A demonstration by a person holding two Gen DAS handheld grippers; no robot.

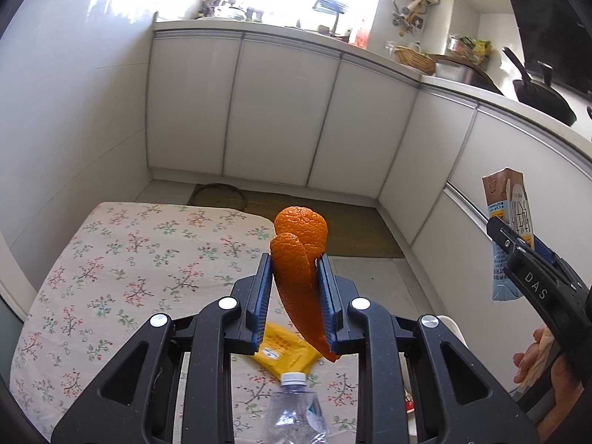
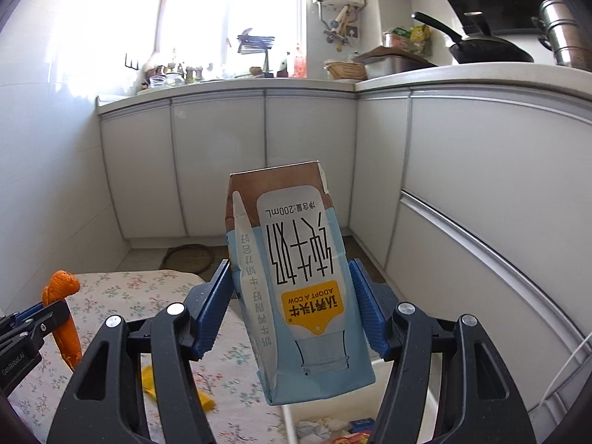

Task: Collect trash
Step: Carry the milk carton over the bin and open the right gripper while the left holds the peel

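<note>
- My left jaws are narrow and clamped on an orange peel; the blue pads press it from both sides, with its curled end sticking out past the tips toward 12 o'clock and its tail hanging toward 6.
- My right jaws stand about half wide, gripping a milk carton by its two sides. The carton is upside down, brown end away from me, tilted a little.
- Both loads are in the air above the surface, which wears a floral cloth.
- Seen from the left wrist, a yellow packet lies on the cloth under the peel, and a clear bottle with a white cap lies just beyond it at 6 o'clock.
- From the same view the carton sits at 3 o'clock, a hand below it.
- From the right wrist, the peel shows at 9 o'clock, and a bin with crumpled scraps lies at 6 o'clock, beside the surface.
- White kitchen cabinets stand at 12 o'clock.
</note>
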